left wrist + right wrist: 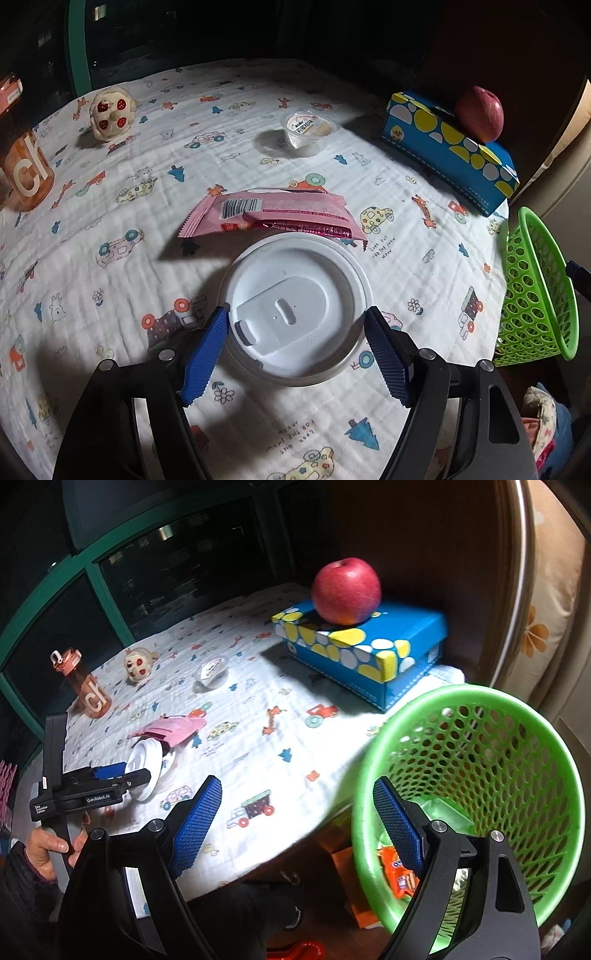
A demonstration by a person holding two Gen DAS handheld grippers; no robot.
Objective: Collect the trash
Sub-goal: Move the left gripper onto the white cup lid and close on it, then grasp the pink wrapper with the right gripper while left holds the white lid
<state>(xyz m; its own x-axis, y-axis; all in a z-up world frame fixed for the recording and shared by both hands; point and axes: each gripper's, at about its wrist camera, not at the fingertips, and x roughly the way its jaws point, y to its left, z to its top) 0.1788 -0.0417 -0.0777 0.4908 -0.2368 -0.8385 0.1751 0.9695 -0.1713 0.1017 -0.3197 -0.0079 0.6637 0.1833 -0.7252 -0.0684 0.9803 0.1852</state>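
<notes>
We see the left gripper [295, 325] set around a white-lidded cup [295, 310], its blue pads [205, 354] at either side of the lid rim. The left pad touches the rim; whether the right one presses it we cannot tell for sure. From the right wrist view the cup [146, 770] sits tilted between the left gripper's [138, 775] fingers, lifted just over the cloth, so we take it as gripped. A hand [48, 849] holds that gripper's handle.

Just beyond the cup lies a pink wrapper [273, 214], flat on the tablecloth [110, 206], barcode up. Farther back stands a small clear jelly cup [308, 129] with a printed seal. At the far left are a plush toy [110, 112] and an orange bottle [24, 170].

The right gripper [295, 819] is wide, and the inner pad [399, 830] lies inside the rim of a green basket [517, 738], with the basket wall passing between the fingers. We cannot tell whether it bears on the basket. The basket is tilted toward the table at its right edge, and an orange packet [399, 875] lies in its bottom.

Behind the basket a blue box [369, 650] with yellow and white spots rests on the cloth, with a red apple [345, 590] on top of it.
</notes>
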